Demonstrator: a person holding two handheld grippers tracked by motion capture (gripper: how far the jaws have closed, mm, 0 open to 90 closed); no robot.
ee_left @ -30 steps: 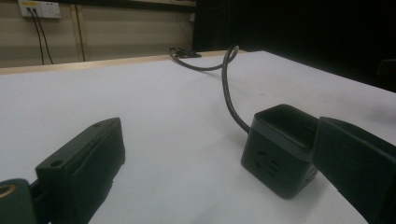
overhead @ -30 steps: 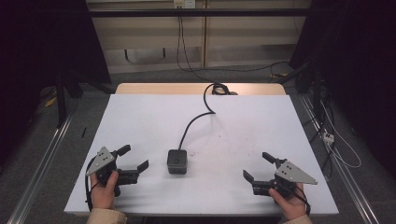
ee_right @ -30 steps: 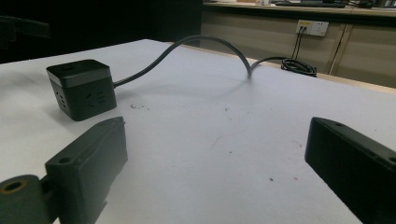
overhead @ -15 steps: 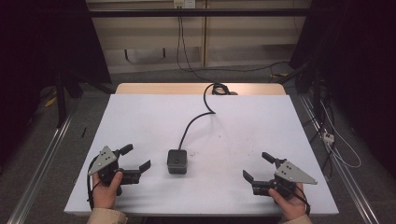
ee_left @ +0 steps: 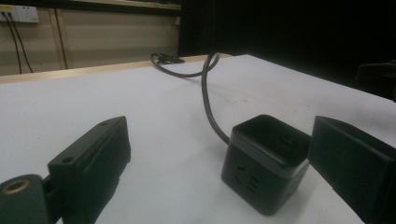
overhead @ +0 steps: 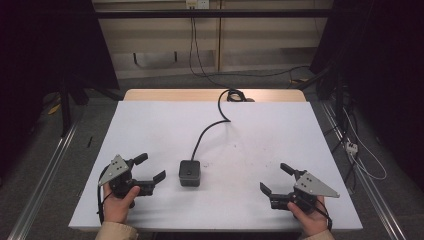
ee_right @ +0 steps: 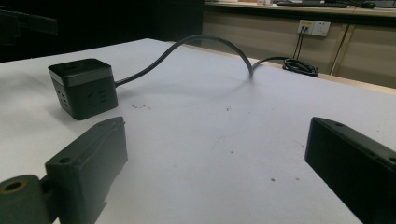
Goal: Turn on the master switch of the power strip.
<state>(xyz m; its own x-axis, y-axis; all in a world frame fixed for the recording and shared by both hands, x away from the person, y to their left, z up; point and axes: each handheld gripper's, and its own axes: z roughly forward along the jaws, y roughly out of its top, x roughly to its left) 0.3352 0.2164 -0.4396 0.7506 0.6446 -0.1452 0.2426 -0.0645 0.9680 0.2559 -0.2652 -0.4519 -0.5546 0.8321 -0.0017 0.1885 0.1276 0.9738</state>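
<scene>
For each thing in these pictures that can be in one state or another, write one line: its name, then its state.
Left gripper: open, holding nothing, jaws pointed at the cube.
Right gripper: open, holding nothing, apart from the cube.
Black socket cube: upright on the table, untouched, nothing plugged into the faces that show.
Cube's cable: attached, slack, arching up off the table, coiled at the far edge.
White table: bare apart from small marks.

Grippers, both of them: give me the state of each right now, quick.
Left gripper: open, holding nothing, jaws apart beside the black power cube.
Right gripper: open, holding nothing, over bare white table.
</scene>
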